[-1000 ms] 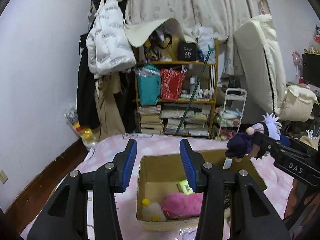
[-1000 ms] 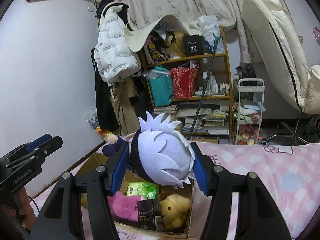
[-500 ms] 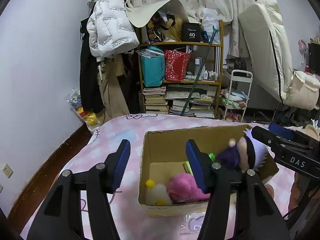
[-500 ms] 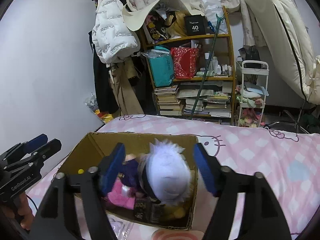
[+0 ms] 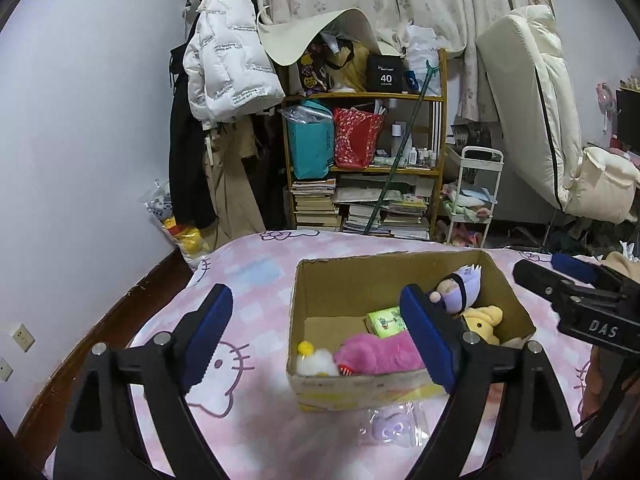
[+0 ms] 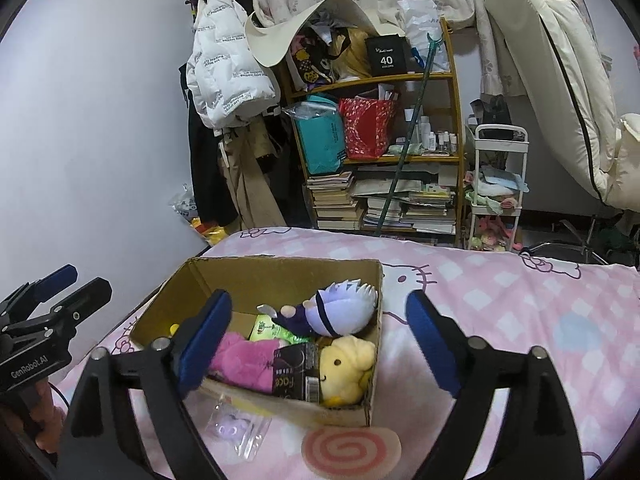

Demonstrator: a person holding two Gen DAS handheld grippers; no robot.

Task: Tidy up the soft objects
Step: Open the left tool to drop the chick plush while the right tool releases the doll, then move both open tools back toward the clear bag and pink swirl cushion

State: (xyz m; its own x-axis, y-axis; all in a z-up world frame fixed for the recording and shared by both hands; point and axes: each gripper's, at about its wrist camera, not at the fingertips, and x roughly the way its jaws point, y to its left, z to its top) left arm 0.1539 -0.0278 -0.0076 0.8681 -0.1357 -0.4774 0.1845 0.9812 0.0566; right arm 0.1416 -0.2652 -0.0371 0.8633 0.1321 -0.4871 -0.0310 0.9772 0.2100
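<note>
Both views are lit evenly by soft indoor light, with a cool, violet cast on the wall (image 5: 80, 140). Shadows are faint. Straight lines are bent toward the edges, and black vignetting is seen in the corners. Focus is sharp throughout.

The white-haired doll (image 6: 340, 312), previously clamped between the right gripper (image 6: 320, 338) fingers, is released into the cardboard box (image 6: 280, 270) beyond the widened jaws; the left gripper (image 5: 316, 336) jaws are also widened, with nothing between them.

The cardboard box (image 6: 372, 344) is crowded with a white-haired doll (image 6: 340, 312), yellow plush (image 6: 348, 364) and pink plush (image 6: 248, 360); only its far-left corner is bare.
</note>
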